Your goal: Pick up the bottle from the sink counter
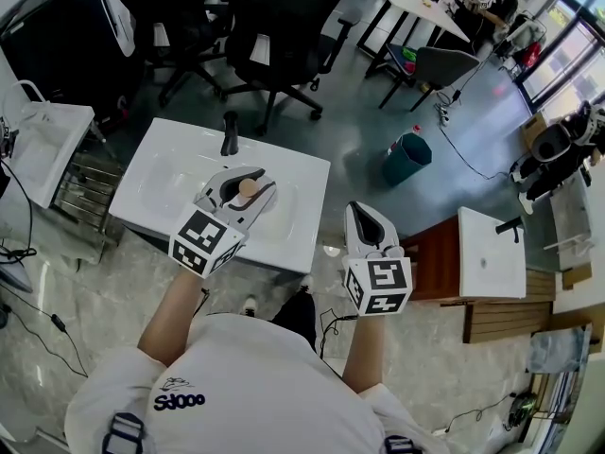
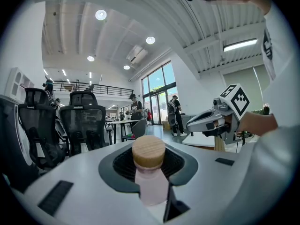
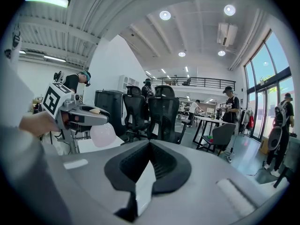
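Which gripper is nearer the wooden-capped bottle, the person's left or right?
Left. The left gripper has its jaws closed on the bottle, over the sink counter. The right gripper is empty, jaws together, off to the side past the counter's edge.

The bottle [image 1: 248, 188] sat between the left tool's [image 1: 244, 178] jaws above the sink tabletop [image 1: 180, 159], faucet [image 1: 230, 132] behind it, office chairs [image 1: 284, 36] beyond; the right tool [image 1: 363, 216] hung right of the tabletop

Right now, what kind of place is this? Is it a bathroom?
Probably not: it looks like a big open office or lab. Office chairs and a table stand past the sink, which stands free, away from any wall.
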Tool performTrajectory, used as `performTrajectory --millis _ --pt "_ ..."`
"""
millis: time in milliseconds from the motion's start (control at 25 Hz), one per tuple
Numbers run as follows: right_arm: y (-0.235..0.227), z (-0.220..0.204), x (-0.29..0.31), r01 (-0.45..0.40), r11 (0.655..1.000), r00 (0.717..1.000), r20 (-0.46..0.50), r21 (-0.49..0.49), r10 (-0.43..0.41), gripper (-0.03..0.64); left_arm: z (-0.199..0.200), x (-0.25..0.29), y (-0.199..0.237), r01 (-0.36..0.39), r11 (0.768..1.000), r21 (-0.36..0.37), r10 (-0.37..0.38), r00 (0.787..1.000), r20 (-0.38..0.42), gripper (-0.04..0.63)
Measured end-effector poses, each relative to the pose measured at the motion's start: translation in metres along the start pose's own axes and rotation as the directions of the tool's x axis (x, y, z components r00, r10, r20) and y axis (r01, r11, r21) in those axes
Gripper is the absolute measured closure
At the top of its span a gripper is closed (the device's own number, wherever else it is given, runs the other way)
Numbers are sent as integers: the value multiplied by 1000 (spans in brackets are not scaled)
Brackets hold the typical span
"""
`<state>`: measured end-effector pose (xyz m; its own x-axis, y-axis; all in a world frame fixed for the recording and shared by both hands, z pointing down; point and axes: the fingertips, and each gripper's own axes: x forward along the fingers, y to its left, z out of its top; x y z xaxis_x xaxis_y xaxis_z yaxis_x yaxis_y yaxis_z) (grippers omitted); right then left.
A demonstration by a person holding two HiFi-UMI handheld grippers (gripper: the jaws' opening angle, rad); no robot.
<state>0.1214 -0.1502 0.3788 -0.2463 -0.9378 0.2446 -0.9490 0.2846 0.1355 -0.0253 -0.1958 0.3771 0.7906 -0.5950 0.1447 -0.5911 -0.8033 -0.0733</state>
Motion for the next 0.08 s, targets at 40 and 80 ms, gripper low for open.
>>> performTrajectory --millis 40,80 --pt "0 -1 0 -1 1000 1000 -1 0 1 606 -1 0 -1 1 1000 -1 -1 1000 -1 488" --pt "0 -2 -1 -2 1000 1000 -3 1 2 606 -1 1 -1 3 1000 -1 -3 1000 -3 488"
